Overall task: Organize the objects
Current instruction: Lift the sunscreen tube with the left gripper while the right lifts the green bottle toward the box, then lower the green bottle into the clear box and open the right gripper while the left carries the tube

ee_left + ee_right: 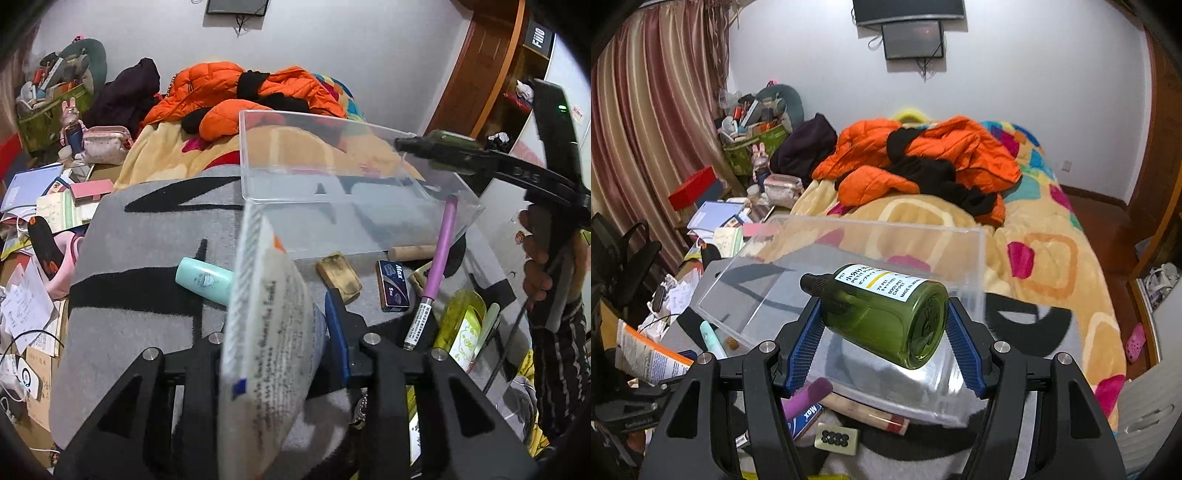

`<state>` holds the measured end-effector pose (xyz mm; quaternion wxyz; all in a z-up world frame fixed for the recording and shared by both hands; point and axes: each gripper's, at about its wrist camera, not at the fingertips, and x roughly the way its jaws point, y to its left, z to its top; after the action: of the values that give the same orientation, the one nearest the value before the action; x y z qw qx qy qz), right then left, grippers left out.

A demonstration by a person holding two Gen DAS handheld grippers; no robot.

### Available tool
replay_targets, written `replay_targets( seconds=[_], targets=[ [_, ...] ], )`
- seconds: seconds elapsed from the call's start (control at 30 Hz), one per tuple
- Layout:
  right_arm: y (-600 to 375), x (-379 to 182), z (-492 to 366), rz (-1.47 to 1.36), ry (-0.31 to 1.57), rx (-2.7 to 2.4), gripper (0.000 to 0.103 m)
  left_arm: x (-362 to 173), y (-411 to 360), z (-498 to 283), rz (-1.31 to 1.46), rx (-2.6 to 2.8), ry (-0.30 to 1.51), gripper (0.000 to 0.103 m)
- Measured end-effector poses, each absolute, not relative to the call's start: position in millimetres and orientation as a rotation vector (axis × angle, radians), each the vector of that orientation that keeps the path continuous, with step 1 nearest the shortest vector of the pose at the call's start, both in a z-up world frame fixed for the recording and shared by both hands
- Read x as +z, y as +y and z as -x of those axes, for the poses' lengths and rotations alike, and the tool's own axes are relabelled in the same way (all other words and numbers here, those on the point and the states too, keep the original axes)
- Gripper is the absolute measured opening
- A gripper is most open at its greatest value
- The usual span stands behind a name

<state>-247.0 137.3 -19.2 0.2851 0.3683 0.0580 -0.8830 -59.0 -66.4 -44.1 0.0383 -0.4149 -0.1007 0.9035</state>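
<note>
Right claw [882, 332] clamping green bottle [886, 314], grey rug [147, 295], cluttered bedroom

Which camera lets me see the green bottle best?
The right wrist view: the green bottle fills the middle, held in the right gripper, label readable. The left wrist view shows it small, at the side, above the clear box.

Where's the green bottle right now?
The green bottle lies on its side between the right gripper's blue pads, held over the clear plastic bin. The left wrist view shows it at upper right above the bin's rim.
</note>
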Motion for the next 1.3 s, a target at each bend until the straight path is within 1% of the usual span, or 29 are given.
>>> replay_targets(
  seconds=[0.13,0.27,0.6,0.77,0.97,1.3],
  targets=[
    [131.3,-27.4,257.2,-1.030,0.161,-2.332,0.062,-40.3,-73.3,59.6,1.265,2.757,-0.398,0.032],
    [128.8,-31.4,264.4,-1.056,0.162,-2.323,0.062,-27.8,-79.0,63.4,1.223,2.779,-0.430,0.032],
    [122.9,-31.0,264.2,-1.050,0.187,-2.309,0.062,25.6,-78.7,70.7,1.055,2.841,-0.408,0.032],
    [118.3,-38.9,267.5,-1.072,0.208,-2.289,0.062,46.5,-76.4,89.3,0.997,2.873,-0.379,0.032],
    [113.1,-50.3,268.9,-1.099,0.253,-2.279,0.062,40.9,-66.5,127.0,1.049,2.896,-0.323,0.032],
    [97.3,-55.7,269.5,-1.082,0.380,-2.283,0.062,0.9,-48.5,186.8,1.245,2.832,-0.257,0.032]
  ],
)
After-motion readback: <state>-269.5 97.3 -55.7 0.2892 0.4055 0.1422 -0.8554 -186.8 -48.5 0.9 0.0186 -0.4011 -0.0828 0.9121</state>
